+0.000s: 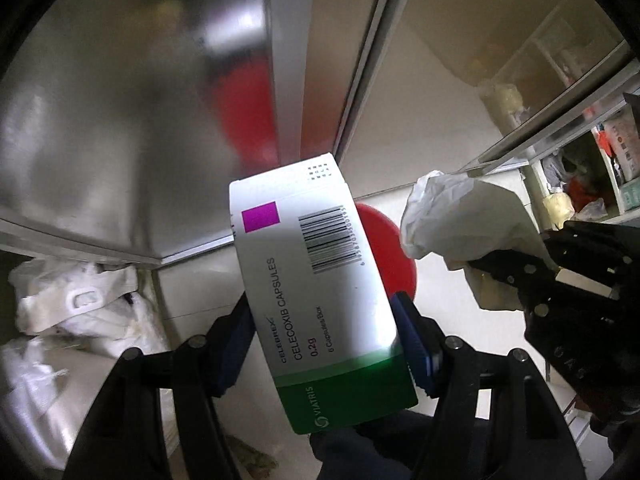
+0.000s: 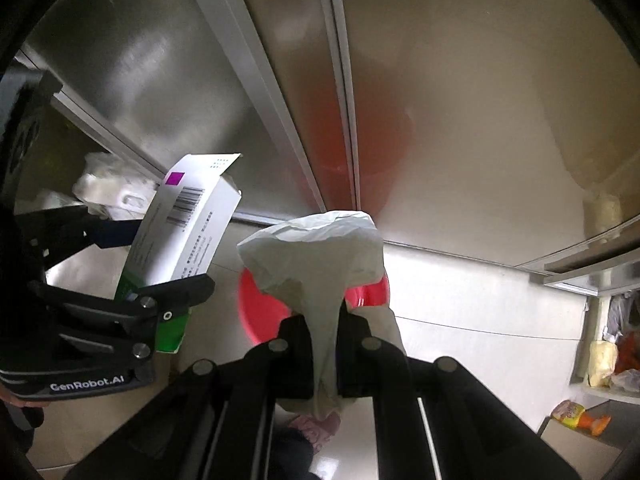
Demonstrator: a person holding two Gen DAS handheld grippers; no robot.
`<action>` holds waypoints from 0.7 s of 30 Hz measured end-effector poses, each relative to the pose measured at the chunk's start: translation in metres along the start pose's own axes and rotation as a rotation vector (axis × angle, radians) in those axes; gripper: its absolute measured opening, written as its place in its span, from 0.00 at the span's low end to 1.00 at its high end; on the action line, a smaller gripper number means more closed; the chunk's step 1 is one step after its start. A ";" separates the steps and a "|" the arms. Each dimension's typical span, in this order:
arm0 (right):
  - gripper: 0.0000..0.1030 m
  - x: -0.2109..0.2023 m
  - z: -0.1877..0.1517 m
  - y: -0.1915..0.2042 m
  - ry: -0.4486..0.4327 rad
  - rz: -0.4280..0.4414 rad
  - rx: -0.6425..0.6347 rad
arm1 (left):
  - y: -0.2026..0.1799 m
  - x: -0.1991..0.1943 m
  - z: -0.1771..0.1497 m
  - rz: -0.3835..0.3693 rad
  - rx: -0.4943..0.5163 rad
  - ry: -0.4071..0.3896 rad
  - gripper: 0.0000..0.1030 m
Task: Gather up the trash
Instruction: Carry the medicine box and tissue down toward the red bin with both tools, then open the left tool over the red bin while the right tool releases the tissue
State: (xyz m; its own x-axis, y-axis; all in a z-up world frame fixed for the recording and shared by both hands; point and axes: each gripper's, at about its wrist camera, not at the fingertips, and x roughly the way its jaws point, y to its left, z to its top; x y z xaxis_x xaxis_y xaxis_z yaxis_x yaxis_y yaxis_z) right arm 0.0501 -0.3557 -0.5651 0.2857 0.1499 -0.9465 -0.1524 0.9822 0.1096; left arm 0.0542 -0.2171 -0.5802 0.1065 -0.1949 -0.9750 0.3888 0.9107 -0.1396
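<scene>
My left gripper [image 1: 322, 336] is shut on a white and green Celecoxib medicine box [image 1: 316, 288], held upright with its top flap open. The box also shows in the right wrist view [image 2: 184, 228], with the left gripper [image 2: 140, 272] around it. My right gripper [image 2: 324, 324] is shut on a crumpled white tissue [image 2: 316, 256], which also shows in the left wrist view [image 1: 452, 216] at the right. A red basin [image 2: 260, 316] sits on the pale floor just beyond both held items; it shows behind the box in the left wrist view [image 1: 394, 256].
Stainless steel cabinet doors [image 1: 120, 140] stand close ahead. White plastic bags [image 1: 76, 304] lie under the cabinet at the left. Shelves with packets and bags [image 1: 588, 168] are at the right, also in the right wrist view [image 2: 608, 356].
</scene>
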 end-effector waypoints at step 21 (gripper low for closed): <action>0.73 0.014 -0.009 -0.009 0.020 -0.005 0.003 | -0.002 0.026 -0.003 0.057 0.048 0.015 0.70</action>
State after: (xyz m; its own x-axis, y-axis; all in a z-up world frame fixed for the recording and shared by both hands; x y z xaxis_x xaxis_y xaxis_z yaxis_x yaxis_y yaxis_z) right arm 0.0467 -0.3636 -0.5821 0.2674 0.1429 -0.9529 -0.1486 0.9832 0.1057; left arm 0.0534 -0.2235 -0.6061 0.1158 -0.1375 -0.9837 0.4261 0.9015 -0.0759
